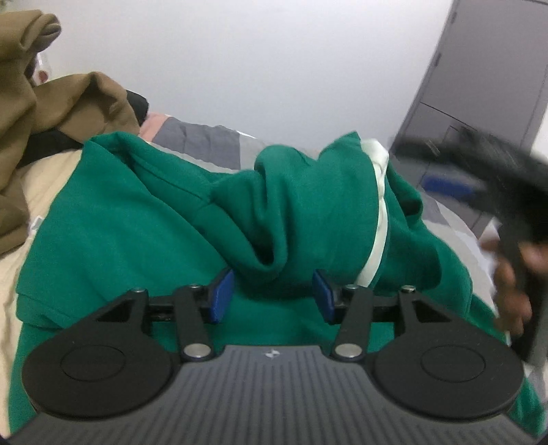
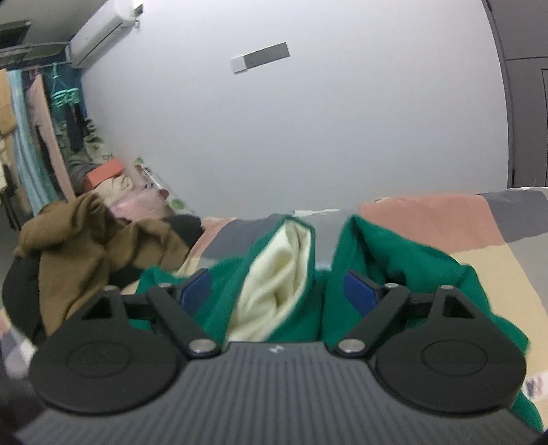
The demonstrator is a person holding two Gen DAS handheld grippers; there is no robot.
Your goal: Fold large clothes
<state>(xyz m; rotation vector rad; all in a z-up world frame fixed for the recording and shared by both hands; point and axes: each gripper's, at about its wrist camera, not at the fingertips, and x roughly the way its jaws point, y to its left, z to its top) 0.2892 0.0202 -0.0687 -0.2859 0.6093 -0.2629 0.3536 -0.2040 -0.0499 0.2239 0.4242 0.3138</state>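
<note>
Both claws, left (image 1: 272, 296) and right (image 2: 277, 291), are spread, nothing pinched; hoodie (image 1: 137, 212) is left on the bed (image 2: 496, 260), probably so the fold settles.

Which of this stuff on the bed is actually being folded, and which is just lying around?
In the job: green hoodie with cream lining; left gripper and right gripper, both open over it.

Lying about: brown garment, patchwork bedcover, air conditioner, grey cabinet.

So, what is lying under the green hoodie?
The green hoodie lies on a patchwork bedcover of grey, pink and cream blocks. Whatever is directly beneath the hoodie is covered.
</note>
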